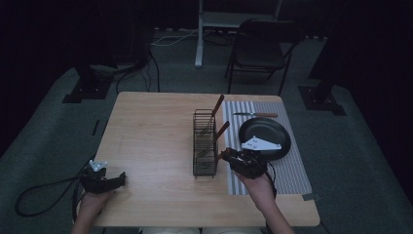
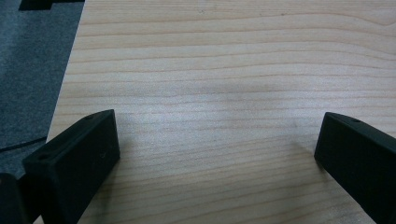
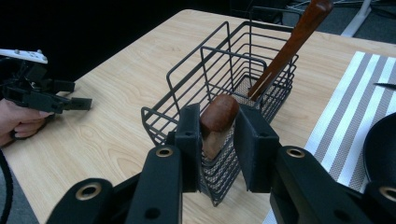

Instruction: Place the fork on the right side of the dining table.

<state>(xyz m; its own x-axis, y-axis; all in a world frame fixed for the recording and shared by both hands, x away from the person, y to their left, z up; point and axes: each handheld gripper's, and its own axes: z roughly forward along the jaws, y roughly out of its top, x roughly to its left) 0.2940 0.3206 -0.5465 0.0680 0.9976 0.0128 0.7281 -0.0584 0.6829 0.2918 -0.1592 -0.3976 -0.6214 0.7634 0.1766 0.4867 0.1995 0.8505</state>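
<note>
The brown wooden handle (image 3: 218, 120) of a utensil is clamped between the jaws of the right gripper (image 3: 217, 147), just above the near end of a black wire basket (image 3: 224, 93) in which the utensil stands. A second wooden-handled utensil (image 3: 290, 44) is seen leaning in the basket beyond it. To its right, a striped mat (image 1: 287, 168) and black pan (image 1: 265, 134) are laid. Far to its left, the left gripper (image 1: 117, 181) is held spread over bare table (image 2: 224, 84).

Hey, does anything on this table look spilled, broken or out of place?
Nothing stands out. The wire basket stands upright with two wooden-handled utensils leaning inside, and the pan and knife lie on the striped mat.
</note>
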